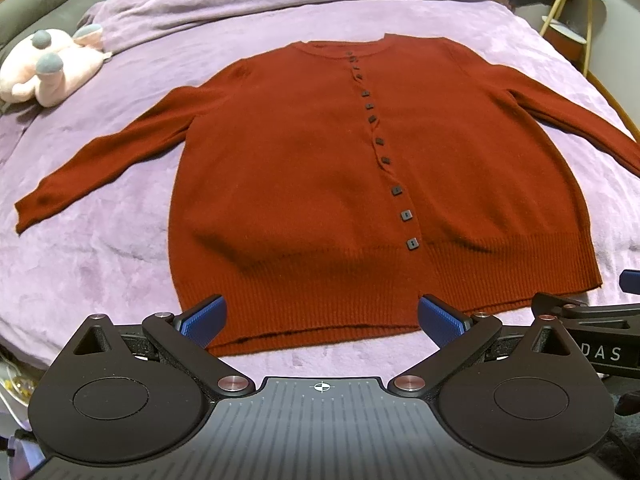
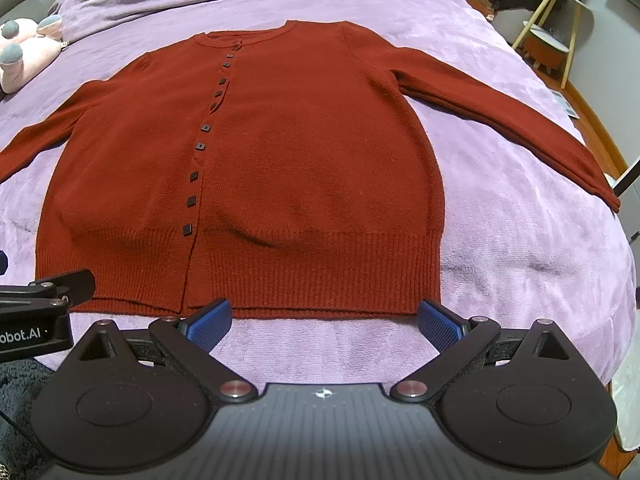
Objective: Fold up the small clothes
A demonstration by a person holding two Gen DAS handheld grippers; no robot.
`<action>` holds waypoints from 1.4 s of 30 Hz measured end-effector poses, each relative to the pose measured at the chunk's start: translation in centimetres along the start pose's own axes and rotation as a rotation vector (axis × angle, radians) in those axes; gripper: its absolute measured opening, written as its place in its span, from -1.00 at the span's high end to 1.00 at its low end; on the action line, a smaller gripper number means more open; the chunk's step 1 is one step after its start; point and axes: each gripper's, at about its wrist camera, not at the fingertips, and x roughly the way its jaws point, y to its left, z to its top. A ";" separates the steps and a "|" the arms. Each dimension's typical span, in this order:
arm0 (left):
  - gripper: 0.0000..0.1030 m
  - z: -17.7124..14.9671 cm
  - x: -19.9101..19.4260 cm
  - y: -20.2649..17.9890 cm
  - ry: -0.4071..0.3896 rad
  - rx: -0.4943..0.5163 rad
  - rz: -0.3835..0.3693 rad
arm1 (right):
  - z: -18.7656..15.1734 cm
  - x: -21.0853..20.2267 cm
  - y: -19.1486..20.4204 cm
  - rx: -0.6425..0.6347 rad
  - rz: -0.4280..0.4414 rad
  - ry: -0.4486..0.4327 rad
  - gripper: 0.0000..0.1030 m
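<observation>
A red cardigan (image 1: 320,168) lies flat and buttoned on the purple blanket (image 1: 100,260), sleeves spread. The left gripper (image 1: 320,320) and right gripper (image 2: 324,320) hover at its hem — both jaws spread wide, holding nothing.

Your left gripper (image 1: 320,320) hovers with its blue pads (image 1: 204,320) spread wide over the ribbed hem of the rust-red cardigan (image 1: 300,168). The cardigan lies flat and buttoned on the purple blanket (image 1: 100,240), both sleeves stretched out sideways. A pink plush toy (image 1: 48,68) sits at your far left. Part of the right gripper (image 1: 588,324) shows at your right edge.
</observation>
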 end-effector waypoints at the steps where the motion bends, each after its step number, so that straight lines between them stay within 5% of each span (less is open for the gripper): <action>1: -1.00 0.0 0.0 0.0 0.001 0.000 0.000 | 0.0 0.0 0.0 0.000 0.000 0.000 -0.92; 42: -1.00 0.0 0.4 0.4 0.030 -0.035 -0.011 | -0.2 0.1 -0.3 0.022 0.001 0.001 -0.92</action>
